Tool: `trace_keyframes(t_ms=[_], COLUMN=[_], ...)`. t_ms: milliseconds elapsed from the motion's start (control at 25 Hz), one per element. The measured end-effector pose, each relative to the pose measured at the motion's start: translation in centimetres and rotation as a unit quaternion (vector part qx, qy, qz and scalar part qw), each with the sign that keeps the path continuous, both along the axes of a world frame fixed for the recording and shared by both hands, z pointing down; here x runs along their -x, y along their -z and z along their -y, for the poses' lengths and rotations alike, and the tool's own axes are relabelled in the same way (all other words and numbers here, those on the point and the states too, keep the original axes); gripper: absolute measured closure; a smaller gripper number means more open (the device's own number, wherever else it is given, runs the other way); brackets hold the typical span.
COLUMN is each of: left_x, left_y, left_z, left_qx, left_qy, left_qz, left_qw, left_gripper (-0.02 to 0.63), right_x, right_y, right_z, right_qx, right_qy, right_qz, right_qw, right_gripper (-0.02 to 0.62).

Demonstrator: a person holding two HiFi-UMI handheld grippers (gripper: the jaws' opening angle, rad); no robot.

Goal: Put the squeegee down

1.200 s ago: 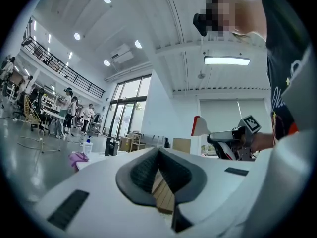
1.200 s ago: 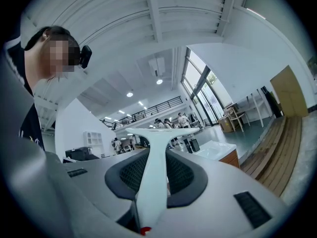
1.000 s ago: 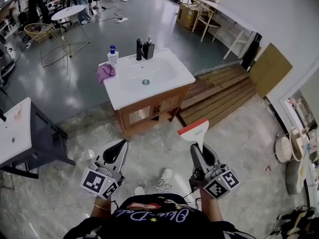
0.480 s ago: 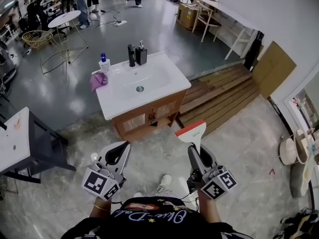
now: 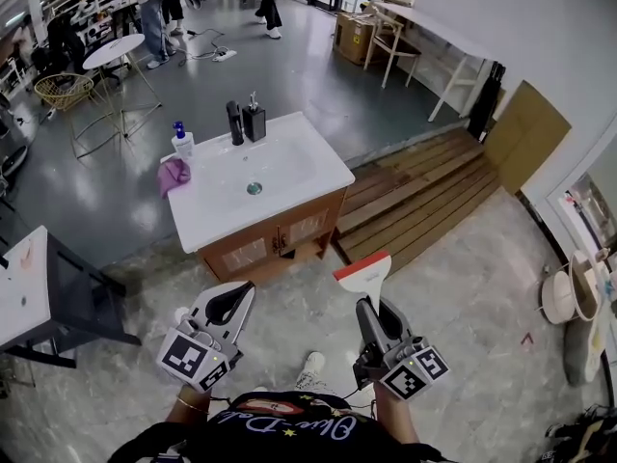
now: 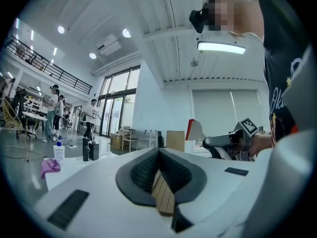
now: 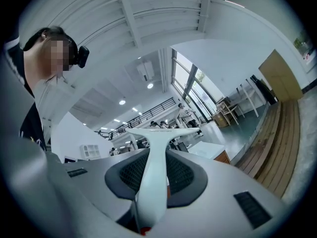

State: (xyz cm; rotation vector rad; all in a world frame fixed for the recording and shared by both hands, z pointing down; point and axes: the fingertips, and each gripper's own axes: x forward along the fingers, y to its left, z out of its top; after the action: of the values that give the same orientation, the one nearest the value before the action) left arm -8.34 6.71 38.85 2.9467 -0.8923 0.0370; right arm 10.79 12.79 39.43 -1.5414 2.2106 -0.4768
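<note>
Head view, steep down. Two hand-held grippers, each with a marker cube. One squeegee, white plastic, T-shaped, with a red-edged blade, is up in the air over the marbled floor, short of the vanity. Its smooth handle is clamped between the ribbed dark pads of the right gripper. The left gripper has its jaws pressed together at the tips, nothing between them.

One vanity: glossy white rectangular basin top on a brown wooden cabinet. On top:
- one clear soap bottle with blue pump
- one crumpled pink cloth
- one black faucet
- one dark square dispenser
</note>
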Motion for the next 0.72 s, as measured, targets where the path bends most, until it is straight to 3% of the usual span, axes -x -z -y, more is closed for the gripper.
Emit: trace_keyframes(t_ms=[720], left_x=[-4.3], left_y=[0.9], left_z=[3.7], left_qx=[-0.018], left_qy=[0.004], left_qz=[0.013], left_qw=[0.9998], left_gripper=[0.597], right_x=[-4.0], right_y=[0.3], right_z=[4.4], right_qx=[-0.018], right_qy=[0.01], right_qz=[0.011], right_qw=[1.0], right_gripper=[0.483])
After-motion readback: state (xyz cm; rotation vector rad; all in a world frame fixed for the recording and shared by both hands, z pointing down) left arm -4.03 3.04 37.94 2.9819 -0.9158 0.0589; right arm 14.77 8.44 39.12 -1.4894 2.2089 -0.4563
